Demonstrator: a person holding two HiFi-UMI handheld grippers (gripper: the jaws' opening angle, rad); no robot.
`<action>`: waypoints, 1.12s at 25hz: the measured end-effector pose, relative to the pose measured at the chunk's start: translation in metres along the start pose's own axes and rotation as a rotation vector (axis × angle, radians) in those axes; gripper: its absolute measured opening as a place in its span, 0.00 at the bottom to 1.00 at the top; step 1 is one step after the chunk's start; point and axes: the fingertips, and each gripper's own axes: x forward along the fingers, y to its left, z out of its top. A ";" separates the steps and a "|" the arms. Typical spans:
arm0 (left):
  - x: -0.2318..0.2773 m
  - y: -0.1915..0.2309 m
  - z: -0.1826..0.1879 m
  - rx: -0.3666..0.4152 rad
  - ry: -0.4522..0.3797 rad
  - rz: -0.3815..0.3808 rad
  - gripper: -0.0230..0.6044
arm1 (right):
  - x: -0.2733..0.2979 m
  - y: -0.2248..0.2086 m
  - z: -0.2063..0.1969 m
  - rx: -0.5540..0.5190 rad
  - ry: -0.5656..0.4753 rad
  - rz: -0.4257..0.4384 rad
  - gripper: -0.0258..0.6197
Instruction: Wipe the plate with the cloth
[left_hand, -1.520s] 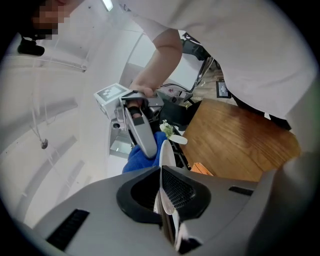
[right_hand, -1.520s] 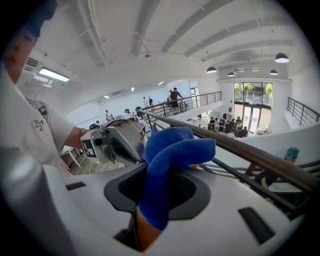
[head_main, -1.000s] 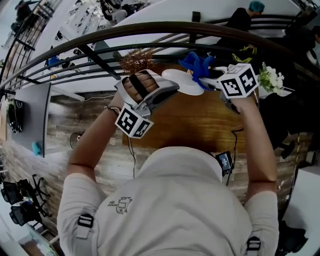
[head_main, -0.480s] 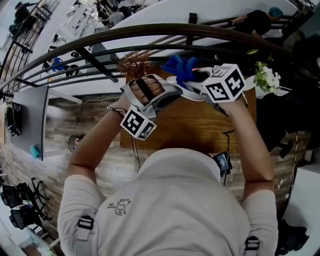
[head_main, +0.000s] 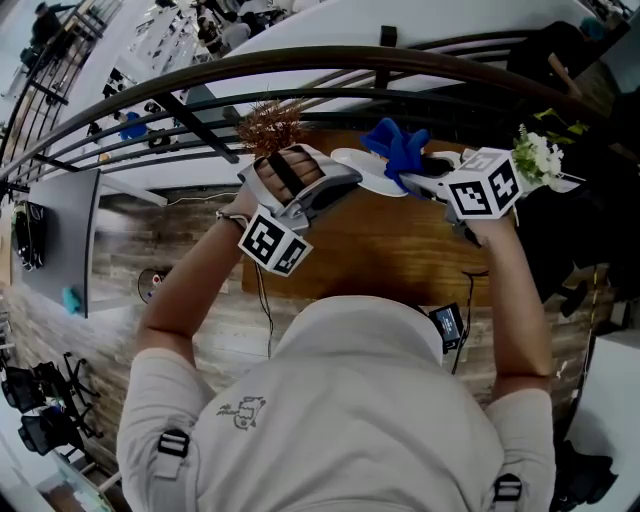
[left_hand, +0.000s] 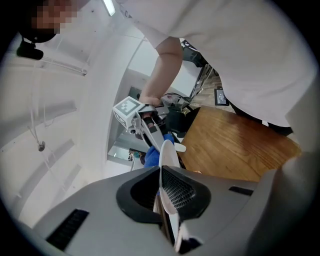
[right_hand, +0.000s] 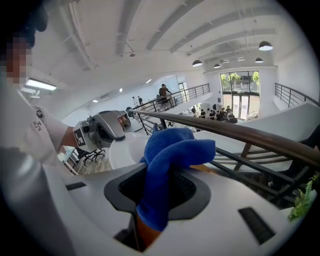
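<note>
Left gripper: the left gripper has its fingers closed onto the rim of the round white plate. The plate runs edge-on between them in the left gripper view.
Why that hold: a grip on the rim alone leaves both faces of the plate free for wiping. It also acts as a handle, so the plate can be braced against a push.
Plate's place: it is held up in the air, above the far edge of the brown wooden surface and just short of the dark curved railing. It rests on nothing.
Right gripper: the right gripper has its fingers clamped on a bunched bright blue cloth. A thick fold of the cloth sticks out past the tips.
Why that hold: the loose fold out front makes a soft pad, so fabric meets the plate rather than the hard fingers.
Cloth against plate: in the head view the cloth sits over the plate's right part. It looks to be in contact, though how firmly cannot be told.
Step in hand: judged to be mid-wipe, with the two grippers facing each other across the plate.
Risk: a hard sideways push could lever the plate out of its narrow rim grip.
Nearby: a tuft of dried brown plant and a bunch of white flowers stand at the far edge, clear of the work.
</note>
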 end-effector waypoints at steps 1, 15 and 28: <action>-0.001 0.002 0.002 0.000 -0.005 0.005 0.07 | -0.001 -0.005 -0.004 0.009 0.003 -0.008 0.21; 0.001 0.004 0.032 0.017 -0.060 0.011 0.08 | 0.024 0.016 0.028 -0.096 0.014 -0.013 0.21; 0.012 -0.005 -0.021 -0.328 0.005 0.028 0.07 | -0.008 -0.011 0.006 -0.061 -0.047 -0.117 0.21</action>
